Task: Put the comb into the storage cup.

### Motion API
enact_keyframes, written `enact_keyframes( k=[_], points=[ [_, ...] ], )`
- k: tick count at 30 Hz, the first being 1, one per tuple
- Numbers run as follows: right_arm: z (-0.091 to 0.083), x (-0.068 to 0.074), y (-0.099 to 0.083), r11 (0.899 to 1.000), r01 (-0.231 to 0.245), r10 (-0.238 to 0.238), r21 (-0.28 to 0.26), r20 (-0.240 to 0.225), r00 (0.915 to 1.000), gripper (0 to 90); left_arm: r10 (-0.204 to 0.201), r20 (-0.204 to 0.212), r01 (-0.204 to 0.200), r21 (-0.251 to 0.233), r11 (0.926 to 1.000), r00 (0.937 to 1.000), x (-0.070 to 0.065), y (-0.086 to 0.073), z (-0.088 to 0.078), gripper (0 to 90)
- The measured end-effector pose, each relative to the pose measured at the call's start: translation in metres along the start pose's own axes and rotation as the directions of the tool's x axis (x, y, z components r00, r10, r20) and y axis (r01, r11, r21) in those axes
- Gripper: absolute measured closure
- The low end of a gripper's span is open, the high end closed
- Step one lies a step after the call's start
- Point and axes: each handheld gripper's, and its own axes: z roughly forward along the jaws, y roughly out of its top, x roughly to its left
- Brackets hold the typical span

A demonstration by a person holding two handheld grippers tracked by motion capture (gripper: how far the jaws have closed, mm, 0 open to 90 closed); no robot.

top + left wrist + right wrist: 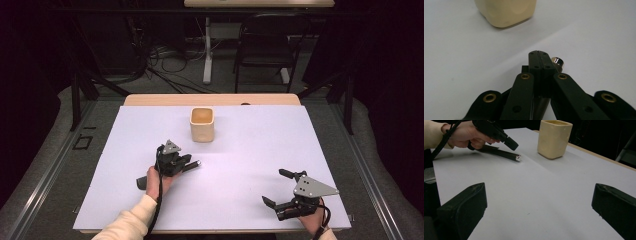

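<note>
1. Quick count from us: one cream cup, one black pen with a shiny silver tip, and two grippers, all on one white table.
2. The cup stands upright toward the far middle of the table, open top up. We can't make out anything inside it.
3. The left gripper sits just in front of the cup, a bit to the left, near it but clearly apart. Its jaws are pressed right together; in the left gripper view we see them meet with no gap.
4. The pen lies on the table right by those closed jaws. In the right gripper view it runs under the left hand, with the silver tip poking out past the jaw tips. In the left gripper view that tip shows just beside the jaws. We can't tell if the jaws are touching the pen; nothing is clamped between them.
5. The right gripper is down at the near right corner of the table, well apart from cup and pen. Its jaws are spread wide, with bare table between them.
</note>
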Motion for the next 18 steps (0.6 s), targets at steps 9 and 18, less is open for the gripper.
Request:
enact_keyframes(
  k=[9, 18],
  points=[
    [-0.0001, -0.0001, -0.0001, 1.000, 0.000, 0.000, 0.001, 0.000, 1.0000, 0.0, 0.007, 0.000, -0.007, 0.015, 0.9999, 1.0000, -0.0031, 0.0017, 0.0057, 90.0],
    [-0.0003, -0.0003, -0.0002, 1.000, 0.000, 0.000, 0.002, -0.002, 1.0000, 0.0, 0.018, 0.002, -0.018, 0.028, 0.9995, 0.9998, -0.0040, 0.0006, 0.0086, 90.0]
  ],
)
